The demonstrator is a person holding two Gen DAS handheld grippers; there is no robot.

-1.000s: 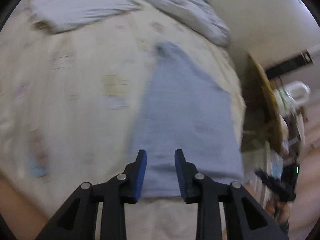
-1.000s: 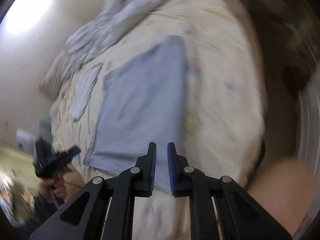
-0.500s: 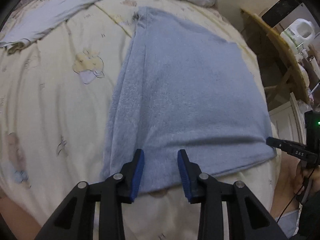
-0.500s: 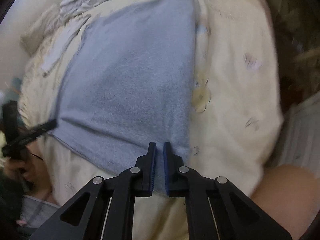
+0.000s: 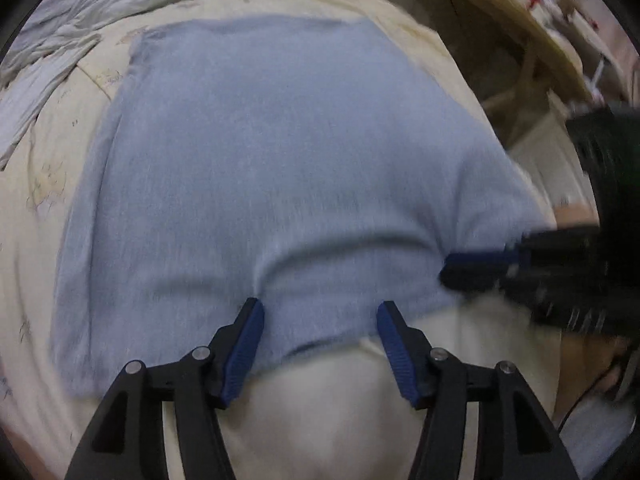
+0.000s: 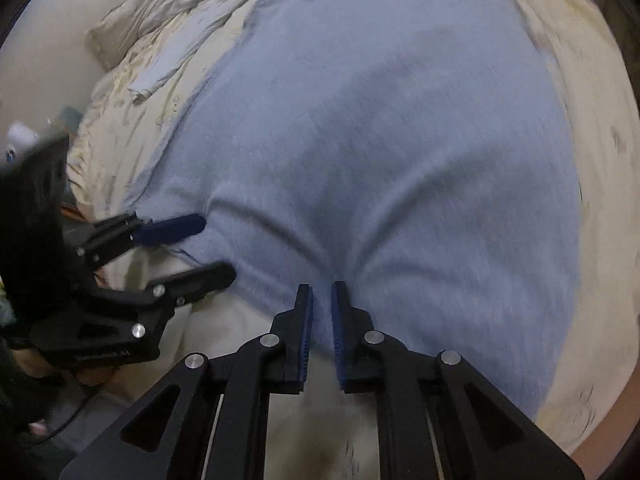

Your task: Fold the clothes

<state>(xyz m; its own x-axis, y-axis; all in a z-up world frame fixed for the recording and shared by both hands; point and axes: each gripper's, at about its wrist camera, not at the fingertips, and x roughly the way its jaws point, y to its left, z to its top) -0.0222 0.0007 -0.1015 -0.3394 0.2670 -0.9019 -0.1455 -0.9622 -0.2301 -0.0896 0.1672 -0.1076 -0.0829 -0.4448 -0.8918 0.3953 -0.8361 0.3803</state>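
A light blue towel lies spread flat on a cream bedsheet; it fills the right wrist view too. My left gripper is open, its blue pads straddling the towel's near edge. My right gripper has its jaws nearly closed on the towel's near edge, with puckers in the cloth running to the tips. Each gripper shows in the other's view: the right gripper at the towel's right corner, the left gripper open at the left corner.
A crumpled grey quilt and a folded grey cloth lie at the far side of the bed. A wooden table with clutter stands to the right of the bed.
Both grippers have dropped closer to the towel's near edge. The left gripper's jaws have opened wider. The cloth now puckers at the right gripper's tips.
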